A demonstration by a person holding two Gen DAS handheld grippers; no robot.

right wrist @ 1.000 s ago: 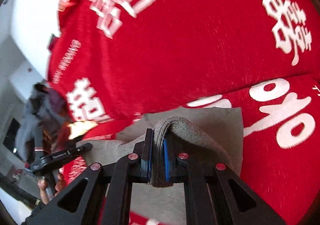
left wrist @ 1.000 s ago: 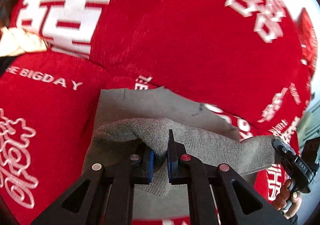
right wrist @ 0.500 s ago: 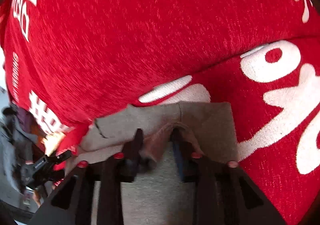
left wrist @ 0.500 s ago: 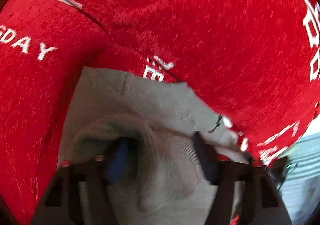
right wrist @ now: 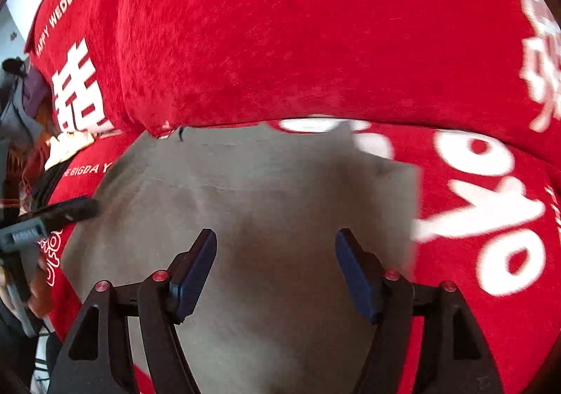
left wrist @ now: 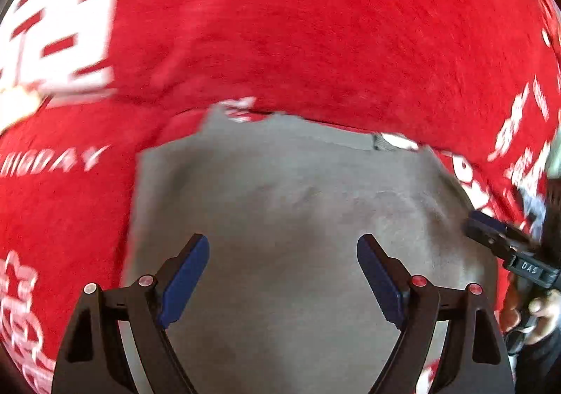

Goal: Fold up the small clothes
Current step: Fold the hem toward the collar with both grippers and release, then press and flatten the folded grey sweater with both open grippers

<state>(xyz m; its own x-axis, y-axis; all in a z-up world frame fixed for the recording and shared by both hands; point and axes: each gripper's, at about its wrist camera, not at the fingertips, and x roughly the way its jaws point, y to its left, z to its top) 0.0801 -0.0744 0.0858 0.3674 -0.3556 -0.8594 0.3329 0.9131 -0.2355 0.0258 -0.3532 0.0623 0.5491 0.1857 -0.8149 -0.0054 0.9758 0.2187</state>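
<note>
Grey knit garment (left wrist: 298,211) now lies flat on red white-lettered sofa cover (left wrist: 315,43). Left gripper (left wrist: 283,274) and right gripper (right wrist: 275,264) fingers, clamped on fabric a second ago, spread wide, holding nothing. Fold released; likely next fold.

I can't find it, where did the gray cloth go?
The gray cloth lies flat on the red cover, low in the middle of both views, against the red back cushion, under the open left tool and right tool.
</note>
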